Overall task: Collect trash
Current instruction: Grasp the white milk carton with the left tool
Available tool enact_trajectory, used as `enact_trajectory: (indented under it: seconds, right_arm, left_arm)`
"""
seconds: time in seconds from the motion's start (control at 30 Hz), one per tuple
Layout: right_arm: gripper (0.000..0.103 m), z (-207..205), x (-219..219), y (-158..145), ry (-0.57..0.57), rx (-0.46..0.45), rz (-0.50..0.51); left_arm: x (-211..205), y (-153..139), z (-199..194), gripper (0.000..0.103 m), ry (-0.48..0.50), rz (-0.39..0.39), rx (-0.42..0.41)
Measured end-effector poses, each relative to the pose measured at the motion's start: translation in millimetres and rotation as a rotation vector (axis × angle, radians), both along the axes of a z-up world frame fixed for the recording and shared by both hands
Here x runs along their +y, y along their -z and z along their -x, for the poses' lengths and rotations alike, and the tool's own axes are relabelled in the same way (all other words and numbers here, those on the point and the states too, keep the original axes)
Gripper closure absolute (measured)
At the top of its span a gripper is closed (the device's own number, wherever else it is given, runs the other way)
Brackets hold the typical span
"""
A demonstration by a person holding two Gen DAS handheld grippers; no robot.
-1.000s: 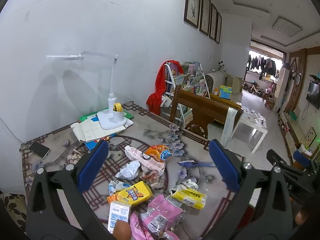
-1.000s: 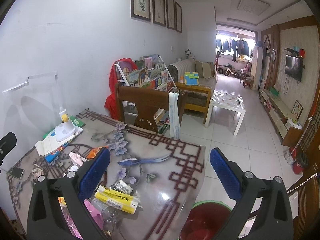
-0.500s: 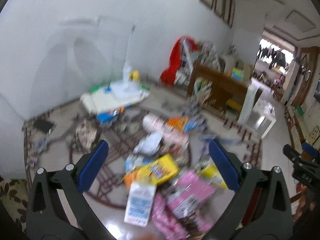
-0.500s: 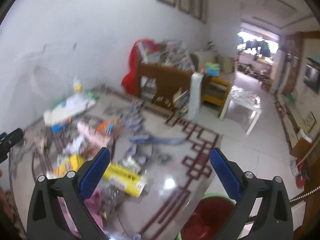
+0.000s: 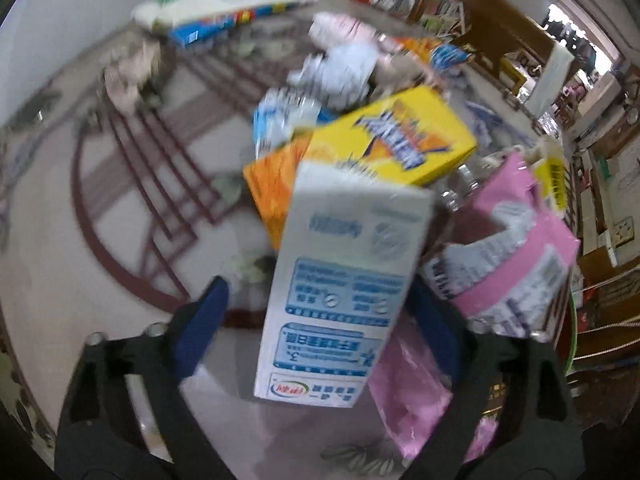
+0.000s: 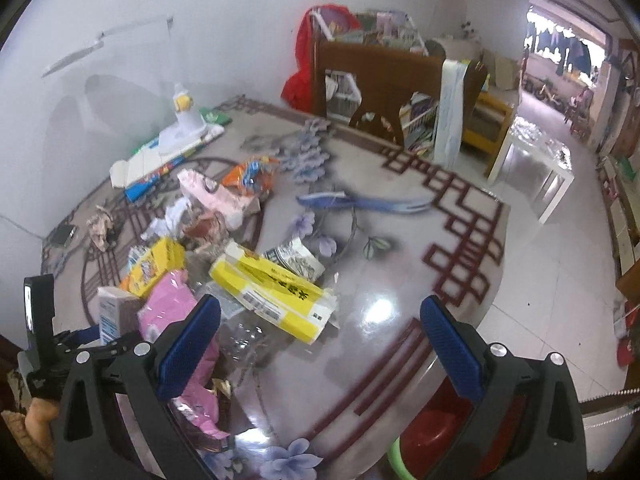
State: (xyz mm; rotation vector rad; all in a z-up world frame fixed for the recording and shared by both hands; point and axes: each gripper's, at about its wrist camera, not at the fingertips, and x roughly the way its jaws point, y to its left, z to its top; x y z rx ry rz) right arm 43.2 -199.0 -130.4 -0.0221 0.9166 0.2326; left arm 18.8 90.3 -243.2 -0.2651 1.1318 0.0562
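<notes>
The left gripper point(image 5: 320, 328) has dropped from above the table to the white carton point(image 5: 340, 280) at frame centre; its jaws are closing around it (contact not confirmed). Pickup is beginning. It points steeply down. The right gripper point(image 6: 320, 344) hangs open, empty, above the red bin point(image 6: 432, 440).

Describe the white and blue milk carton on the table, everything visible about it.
The milk carton is a small rectangular paperboard box, white with light-blue printed panels and a green-and-red logo at its near end. It lies among the trash on the table, its far end against a yellow box, a pink wrapper beside it. It sits between the closing jaws of the left gripper; blur hides whether the pads press it yet.
</notes>
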Motion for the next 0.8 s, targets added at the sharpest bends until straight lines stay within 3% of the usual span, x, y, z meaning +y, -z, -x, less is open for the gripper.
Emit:
enact_trajectory:
  seconds: [0.03, 0.13, 0.37, 0.47, 0.5, 0.57, 0.6, 0.63, 0.8]
  right_arm:
    - [0.007, -7, 0, 6, -0.014, 0.017, 0.003]
    - [0.007, -26, 3, 25, -0.073, 0.082, 0.001]
    - [0.007, -61, 38, 74, -0.27, 0.152, 0.131]
    - [0.025, -69, 52, 91, -0.325, 0.177, 0.159]
    - [0.038, -71, 54, 95, -0.33, 0.193, 0.159]
    - [0.044, -71, 54, 96, -0.325, 0.194, 0.138]
    - [0.076, -69, 53, 93, -0.32, 0.188, 0.12]
    - [0.095, -67, 50, 89, -0.312, 0.19, 0.104]
    - [0.099, -62, 30, 70, -0.254, 0.191, -0.017]
  left_arm:
    - [2, 4, 0, 0.045, -0.004, 0.023, 0.005]
    - [3, 1, 6, 0.047, -0.005, 0.039, -0.012]
    - [8, -40, 27, 0.047, -0.048, -0.081, -0.129]
    - [10, -57, 27, 0.047, -0.059, -0.096, -0.167]
    - [10, -64, 28, 0.047, -0.06, -0.101, -0.18]
    - [7, -74, 27, 0.047, -0.06, -0.107, -0.199]
    - [6, -78, 24, 0.047, -0.06, -0.106, -0.207]
    - [4, -81, 23, 0.047, -0.059, -0.106, -0.213]
    - [-14, -99, 20, 0.047, -0.019, -0.104, -0.269]
